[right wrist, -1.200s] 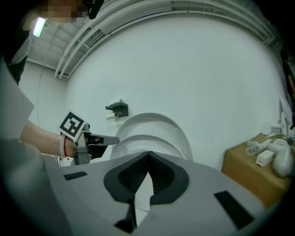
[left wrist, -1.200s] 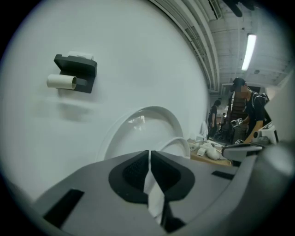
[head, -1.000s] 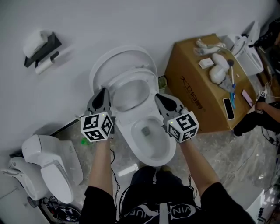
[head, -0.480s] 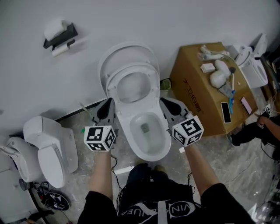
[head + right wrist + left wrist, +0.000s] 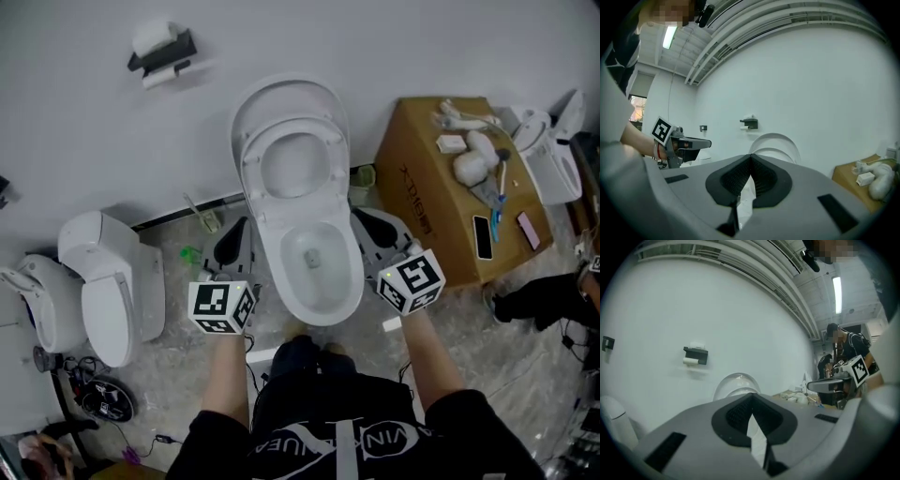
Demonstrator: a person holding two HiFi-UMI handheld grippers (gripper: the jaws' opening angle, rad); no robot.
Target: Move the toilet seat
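The white toilet (image 5: 311,267) stands in the middle of the head view with its bowl uncovered. Its seat (image 5: 292,164) and lid (image 5: 286,98) are both raised and lean back toward the wall. My left gripper (image 5: 233,236) is shut and empty beside the bowl's left flank. My right gripper (image 5: 368,223) is shut and empty beside the right flank. Neither touches the toilet. In the left gripper view the shut jaws (image 5: 751,398) point at the raised lid (image 5: 735,382). The right gripper view shows its shut jaws (image 5: 750,158) below the same lid (image 5: 776,140).
A cardboard box (image 5: 450,202) with small items and a phone on top stands right of the toilet. A second toilet (image 5: 108,281) lies on the floor at the left. A paper holder (image 5: 161,49) hangs on the wall. Cables lie at the lower left.
Both grippers have drawn back from beside the raised seat toward the front of the bowl, still shut. The seat and lid stay up.
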